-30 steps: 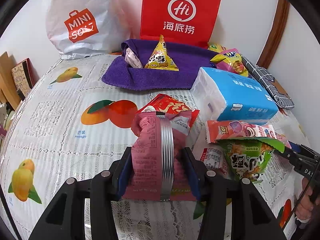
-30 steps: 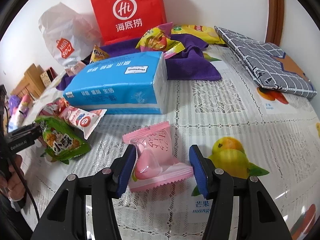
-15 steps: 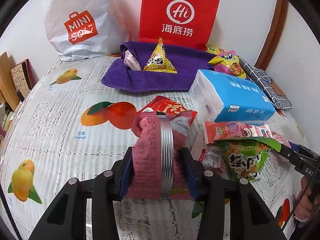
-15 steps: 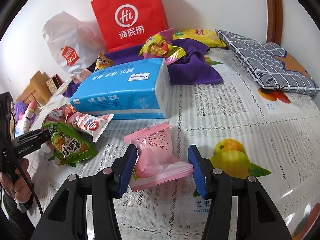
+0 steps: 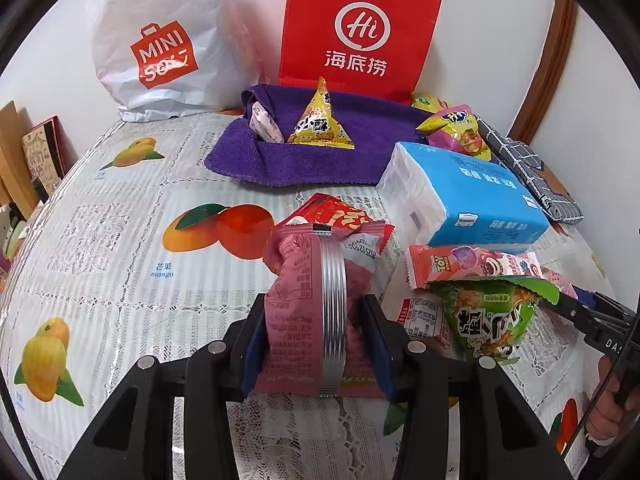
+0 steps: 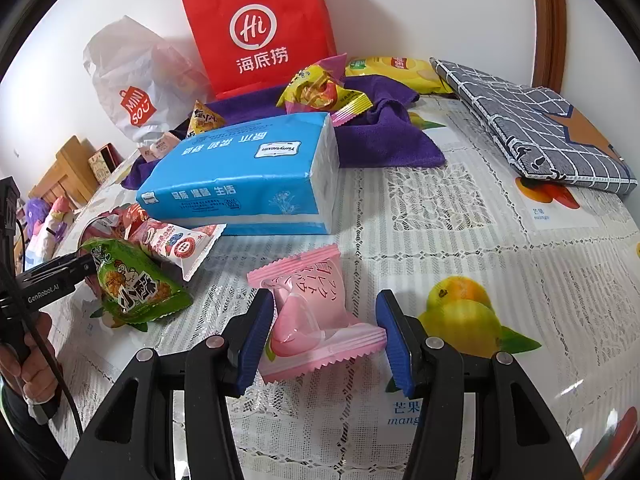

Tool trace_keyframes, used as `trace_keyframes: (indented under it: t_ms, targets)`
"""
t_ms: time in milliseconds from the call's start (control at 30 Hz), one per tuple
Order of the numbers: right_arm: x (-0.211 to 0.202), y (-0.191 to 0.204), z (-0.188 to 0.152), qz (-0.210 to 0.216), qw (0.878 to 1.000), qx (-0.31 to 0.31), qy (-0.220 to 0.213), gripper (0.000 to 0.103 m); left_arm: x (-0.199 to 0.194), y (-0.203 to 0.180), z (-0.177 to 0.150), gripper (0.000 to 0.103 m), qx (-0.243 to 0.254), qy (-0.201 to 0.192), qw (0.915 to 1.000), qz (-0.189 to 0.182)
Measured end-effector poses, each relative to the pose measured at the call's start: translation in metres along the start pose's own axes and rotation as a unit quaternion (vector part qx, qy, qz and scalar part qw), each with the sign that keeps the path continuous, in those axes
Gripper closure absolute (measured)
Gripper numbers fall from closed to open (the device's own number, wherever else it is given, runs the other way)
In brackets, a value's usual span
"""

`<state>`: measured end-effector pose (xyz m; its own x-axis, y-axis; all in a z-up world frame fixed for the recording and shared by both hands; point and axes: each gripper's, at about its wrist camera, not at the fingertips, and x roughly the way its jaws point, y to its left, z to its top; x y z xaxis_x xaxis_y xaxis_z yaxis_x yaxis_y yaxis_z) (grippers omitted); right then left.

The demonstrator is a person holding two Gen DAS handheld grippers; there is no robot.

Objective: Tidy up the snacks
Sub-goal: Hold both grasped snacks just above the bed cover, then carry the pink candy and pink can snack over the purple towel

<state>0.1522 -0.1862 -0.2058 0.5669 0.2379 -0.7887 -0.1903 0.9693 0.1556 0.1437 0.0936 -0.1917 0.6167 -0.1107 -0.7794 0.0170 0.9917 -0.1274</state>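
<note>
The left gripper (image 5: 316, 344) has its blue fingers (image 5: 253, 350) pressed on both sides of a dark pink snack packet (image 5: 304, 312), pinching it upright above the tabletop (image 5: 120, 248). The right gripper's (image 6: 326, 340) fingers (image 6: 256, 340) stand partly open around a pale pink wrapped sweet (image 6: 312, 316): the left pad touches it, the right stands clear. Beyond lie a green snack bag (image 6: 136, 284), a blue tissue pack (image 6: 248, 176) and, toward the far edge, a purple towel (image 5: 320, 156) bearing a yellow triangular packet (image 5: 322, 126).
</note>
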Motion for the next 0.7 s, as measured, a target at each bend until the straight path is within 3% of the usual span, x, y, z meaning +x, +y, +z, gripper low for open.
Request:
trace_keyframes:
  t_ms: [300, 433, 700]
  targets:
    - [0.0, 0.0, 0.001, 0.004, 1.0, 0.0, 0.002, 0.05, 0.001, 0.003, 0.002, 0.06, -0.005, 0.01, 0.9999, -0.01]
    - [-0.007, 0.001, 0.004, -0.015, 1.0, -0.004, -0.01, 0.05, -0.006, 0.005, 0.008, 0.062, -0.017, 0.023, 0.9995, -0.015]
    - [-0.039, 0.014, 0.033, -0.025, 0.999, -0.017, -0.045, 0.051, -0.042, -0.003, 0.034, 0.068, -0.007, -0.007, 0.9997, -0.023]
